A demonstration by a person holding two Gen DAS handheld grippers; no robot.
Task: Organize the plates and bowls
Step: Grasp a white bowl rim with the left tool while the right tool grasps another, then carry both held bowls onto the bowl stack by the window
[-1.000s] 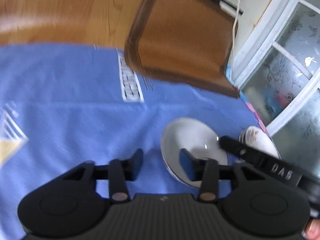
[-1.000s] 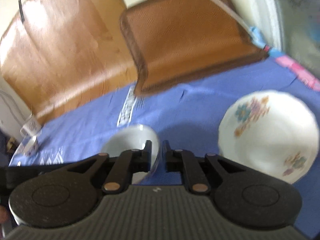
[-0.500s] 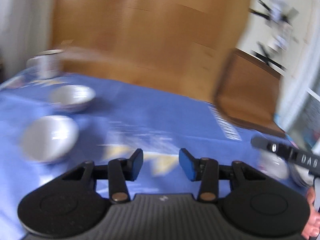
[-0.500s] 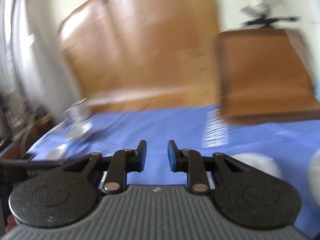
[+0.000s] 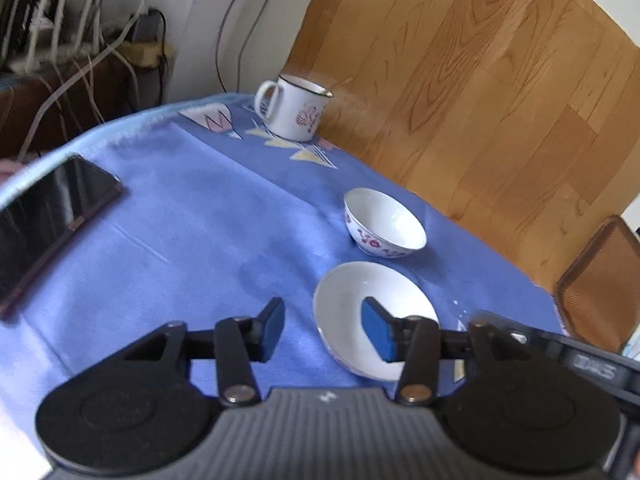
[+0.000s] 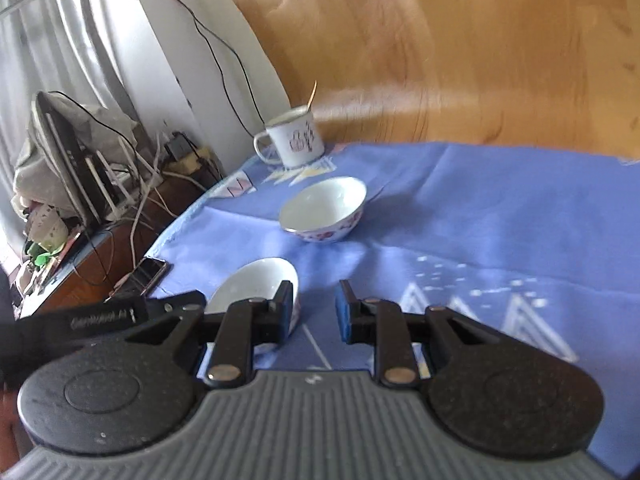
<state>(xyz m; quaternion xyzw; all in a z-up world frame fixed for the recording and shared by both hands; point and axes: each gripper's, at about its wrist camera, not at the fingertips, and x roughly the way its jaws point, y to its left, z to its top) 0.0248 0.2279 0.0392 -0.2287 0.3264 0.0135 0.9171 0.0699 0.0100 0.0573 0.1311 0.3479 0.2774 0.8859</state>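
- While your left gripper (image 5: 324,330) hung unclenched, its right finger sat over the near plain white ceramic bowl (image 5: 374,320).
- Your right gripper (image 6: 313,312) was also parted, holding nothing.

Your table under a blue cloth (image 5: 180,240), on it a near white bowl (image 5: 372,320), floral bowl (image 5: 384,224) beyond, enamel mug (image 5: 294,108), dark phone (image 5: 44,220).

On the table (image 5: 168,240), a mug (image 5: 294,106) stands at the far edge. A bowl (image 5: 382,222) sits nearer, a second bowl (image 5: 360,312) just before it. A phone (image 5: 44,216) lies by the left edge.
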